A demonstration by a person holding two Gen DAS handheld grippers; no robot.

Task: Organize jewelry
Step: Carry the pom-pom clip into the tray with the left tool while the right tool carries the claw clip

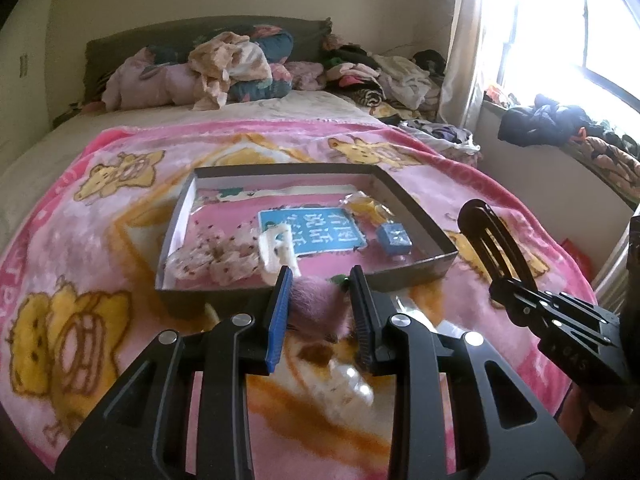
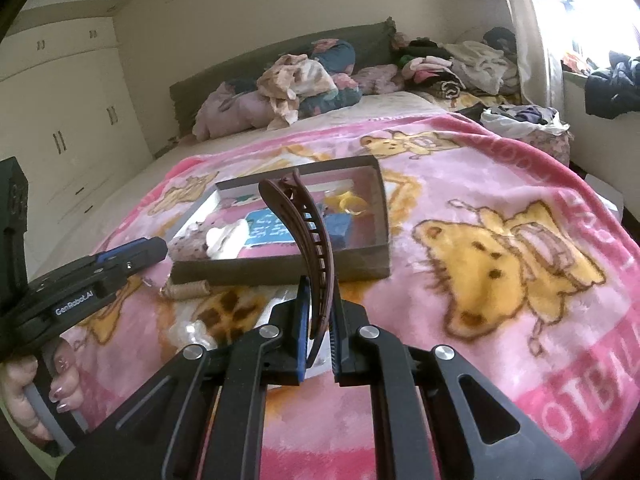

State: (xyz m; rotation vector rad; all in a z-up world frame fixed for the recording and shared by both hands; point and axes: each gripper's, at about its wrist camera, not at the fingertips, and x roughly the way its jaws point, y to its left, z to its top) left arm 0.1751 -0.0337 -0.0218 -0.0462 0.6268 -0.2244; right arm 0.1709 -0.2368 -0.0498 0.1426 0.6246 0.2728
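A shallow grey box (image 1: pixel 416 268) lies on the pink blanket and holds a floral scrunchie (image 1: pixel 212 260), a white clip (image 1: pixel 276 248), a small blue box (image 1: pixel 394 238) and a yellow piece (image 1: pixel 364 204). My left gripper (image 1: pixel 320 276) hangs just before the box's near wall, shut on a purple fluffy hair piece (image 1: pixel 316 300). My right gripper (image 2: pixel 320 286) is shut on the lower end of a long brown curved hair clip (image 2: pixel 296 224), which stands upright in front of the box (image 2: pixel 260 270). The same clip (image 1: pixel 488 232) and the right gripper (image 1: pixel 498 290) show at the right of the left wrist view.
The pink bear-print blanket (image 2: pixel 500 220) covers the bed. A beige coiled piece (image 2: pixel 186 290) and clear plastic (image 2: pixel 192 332) lie before the box. Clothes (image 1: pixel 224 68) pile up at the headboard and on the window sill (image 1: pixel 560 120). A hand (image 2: pixel 36 384) holds the left gripper (image 2: pixel 158 246).
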